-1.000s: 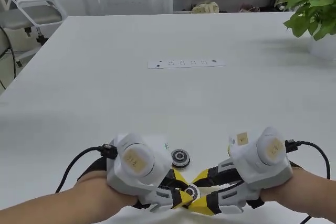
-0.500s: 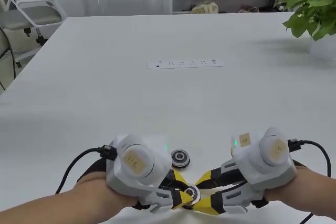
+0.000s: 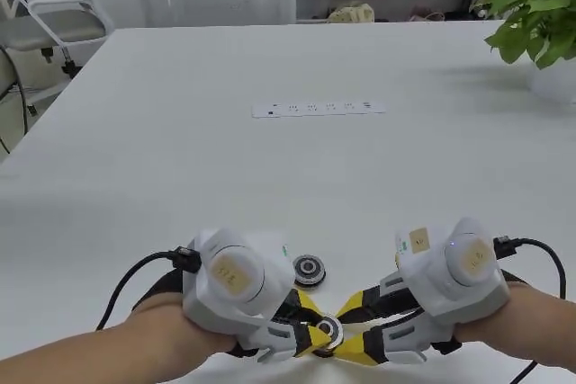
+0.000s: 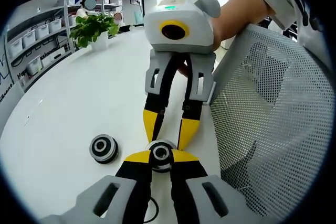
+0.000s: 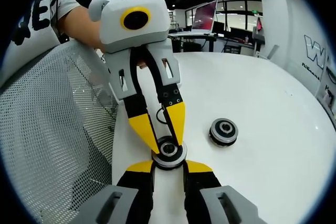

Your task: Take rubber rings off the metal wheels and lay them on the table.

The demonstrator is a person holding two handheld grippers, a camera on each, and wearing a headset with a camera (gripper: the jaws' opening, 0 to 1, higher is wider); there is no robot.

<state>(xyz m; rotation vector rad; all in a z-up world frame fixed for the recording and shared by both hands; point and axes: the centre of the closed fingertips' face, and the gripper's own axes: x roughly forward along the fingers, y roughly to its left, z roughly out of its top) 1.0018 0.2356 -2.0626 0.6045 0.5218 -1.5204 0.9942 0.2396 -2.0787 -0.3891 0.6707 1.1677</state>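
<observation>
In the head view, a white swivel chair with a grey seat [image 3: 40, 15] stood at the far left, beyond the broad white table [image 3: 180, 159]. Near the table's front edge the left gripper [image 3: 304, 337], a white body with black jaws tipped in yellow, sat in the person's hand and pointed rightward. Its jaws were drawn in on a small round silver metal wheel [image 3: 326, 330], which rested on the table between the two grippers. The left gripper view showed the yellow tips pressed against either side of it. Its outer face looked pale with a dark band inside, and I could not tell whether a rubber band sat on it.

Just beyond, apart from both tools, a second metal wheel [image 3: 309, 268] lay flat on the table, with a black rubber ring [image 4: 93, 150] around its rim. Farther back, a flat white power strip [image 3: 317, 109] lay mid-table.

The right gripper [image 3: 346, 341], of the same white, black and yellow build, came in from the right and met the left one tip to tip. Its jaws were likewise clamped on the metal wheel from the opposite side, as the right gripper view showed. In that view a grey mesh chair back [image 5: 47, 129] stood close behind the left gripper.

At the far right, a leafy green potted plant [image 3: 531, 6] stood on the table.
</observation>
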